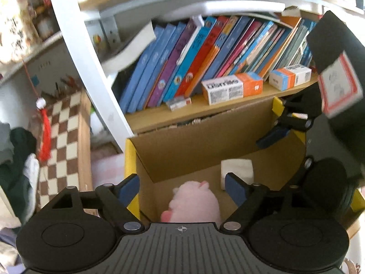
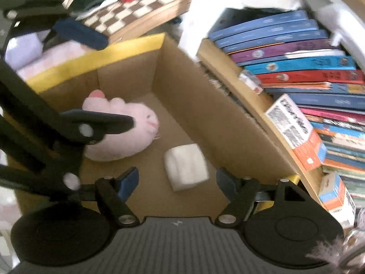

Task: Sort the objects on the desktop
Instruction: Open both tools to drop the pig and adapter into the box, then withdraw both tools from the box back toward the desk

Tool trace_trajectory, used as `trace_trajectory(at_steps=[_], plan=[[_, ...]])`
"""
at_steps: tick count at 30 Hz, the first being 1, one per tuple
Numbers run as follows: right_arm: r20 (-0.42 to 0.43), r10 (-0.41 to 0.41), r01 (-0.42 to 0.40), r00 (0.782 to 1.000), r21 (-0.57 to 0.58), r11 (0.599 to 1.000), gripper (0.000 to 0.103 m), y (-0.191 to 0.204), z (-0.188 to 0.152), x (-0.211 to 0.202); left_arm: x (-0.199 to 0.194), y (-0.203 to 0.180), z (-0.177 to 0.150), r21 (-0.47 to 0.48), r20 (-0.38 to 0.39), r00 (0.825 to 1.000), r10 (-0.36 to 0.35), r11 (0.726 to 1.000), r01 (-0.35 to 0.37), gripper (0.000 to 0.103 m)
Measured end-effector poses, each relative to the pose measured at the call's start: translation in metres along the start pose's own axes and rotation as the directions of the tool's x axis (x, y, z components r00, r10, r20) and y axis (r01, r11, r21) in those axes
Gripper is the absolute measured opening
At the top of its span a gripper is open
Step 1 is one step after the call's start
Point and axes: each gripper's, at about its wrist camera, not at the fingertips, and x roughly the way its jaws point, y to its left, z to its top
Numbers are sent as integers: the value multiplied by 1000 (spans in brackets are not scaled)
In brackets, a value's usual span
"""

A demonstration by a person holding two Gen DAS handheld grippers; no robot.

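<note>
In the right wrist view, my one pink plush toy (image 2: 127, 132) lies on the floor of the cardboard box (image 2: 205, 118), its long axis running left to right with the face toward frame centre. One white tissue pack (image 2: 186, 166) sits just beside it, lower centre. My left tool (image 1: 182, 188) and right tool (image 2: 176, 181) both stand wide, holding nothing.

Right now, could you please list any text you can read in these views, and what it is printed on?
"Osmile", roughly: on the white-and-orange box on the shelf; blurred, so uncertain.
Smaller box: print too blurred to read.
Book spines: titles too blurred.
Red-bordered label on the right gripper: unreadable.
</note>
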Motion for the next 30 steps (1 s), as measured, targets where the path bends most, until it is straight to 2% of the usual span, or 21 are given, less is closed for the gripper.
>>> trace_trajectory(at_steps=[2, 9, 18, 25, 30], plan=[[24, -5, 4, 1000, 35, 999, 80, -3, -4, -11, -8, -1, -1, 6, 20, 1000, 8, 1000, -8, 84], [115, -46, 30, 992, 139, 990, 80, -7, -16, -52, -39, -2, -1, -23, 83, 996, 19, 1000, -17, 85], [247, -137, 73, 959, 253, 965, 80, 18, -34, -124, -103, -4, -9, -23, 218, 976, 0, 1000, 5, 91], [272, -192, 93, 943, 338, 937, 80, 43, -54, -161, -142, -2, -30, -49, 264, 964, -26, 998, 40, 91], [261, -228, 120, 938, 372, 920, 81, 67, -73, -177, -162, -1, -53, -58, 264, 964, -38, 997, 55, 91]])
